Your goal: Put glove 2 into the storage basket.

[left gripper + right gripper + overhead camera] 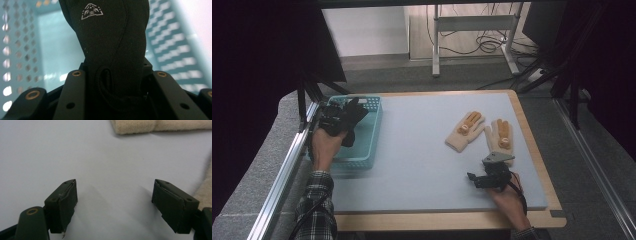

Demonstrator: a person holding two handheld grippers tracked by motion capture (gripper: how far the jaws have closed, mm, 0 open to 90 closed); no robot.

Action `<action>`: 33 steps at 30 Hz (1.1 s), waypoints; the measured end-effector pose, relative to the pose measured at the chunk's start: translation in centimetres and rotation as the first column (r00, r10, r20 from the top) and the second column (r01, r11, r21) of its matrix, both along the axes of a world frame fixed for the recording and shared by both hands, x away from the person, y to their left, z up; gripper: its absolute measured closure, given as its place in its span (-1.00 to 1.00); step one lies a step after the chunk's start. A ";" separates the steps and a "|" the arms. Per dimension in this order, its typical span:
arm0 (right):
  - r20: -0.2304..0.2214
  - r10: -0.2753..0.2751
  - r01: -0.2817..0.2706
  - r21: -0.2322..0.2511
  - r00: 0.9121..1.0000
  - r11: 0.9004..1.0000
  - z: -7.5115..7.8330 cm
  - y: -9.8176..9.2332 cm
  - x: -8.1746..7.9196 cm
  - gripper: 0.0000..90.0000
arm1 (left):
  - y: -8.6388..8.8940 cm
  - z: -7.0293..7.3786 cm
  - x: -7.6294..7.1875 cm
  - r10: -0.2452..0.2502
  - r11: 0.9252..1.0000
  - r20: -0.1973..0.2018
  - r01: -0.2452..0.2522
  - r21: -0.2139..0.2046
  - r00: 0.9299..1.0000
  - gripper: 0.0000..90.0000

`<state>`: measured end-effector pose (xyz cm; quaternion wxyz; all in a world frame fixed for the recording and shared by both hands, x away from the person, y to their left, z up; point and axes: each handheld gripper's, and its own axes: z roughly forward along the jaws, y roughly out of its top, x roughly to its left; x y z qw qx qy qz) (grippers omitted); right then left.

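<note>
two tongs are in my hands. my left tongs (346,112) have their jaws closed on one black glove (110,42), gripped low between them; it carries a small white emblem and hangs over the one teal basket (368,131), whose perforated walls show blurred behind the glove in the left gripper view. that basket sits at the left edge of the desk (422,165). my right tongs (113,202) stand wide open with nothing between the jaws, low over the bare pale surface near the desk's front right part. just beyond them lie two beige gloves (484,131), side by side and touching, fingers pointing away from me, each with an orange-brown patch on its back; one cuff edge shows at the top of the right gripper view and another at its right edge. that makes three gloves in all, one held and two lying on the desk, well apart from the basket.
</note>
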<state>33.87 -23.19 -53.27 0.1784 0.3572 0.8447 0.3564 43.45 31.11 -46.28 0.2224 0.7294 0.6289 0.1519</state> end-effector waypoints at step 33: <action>0.000 0.000 0.000 0.000 1.000 1.000 0.0 0.0 0.0 -0.55 | 3.1 -2.3 1.4 0.039 0.996 -0.149 -0.027 0.083 0.988 -0.87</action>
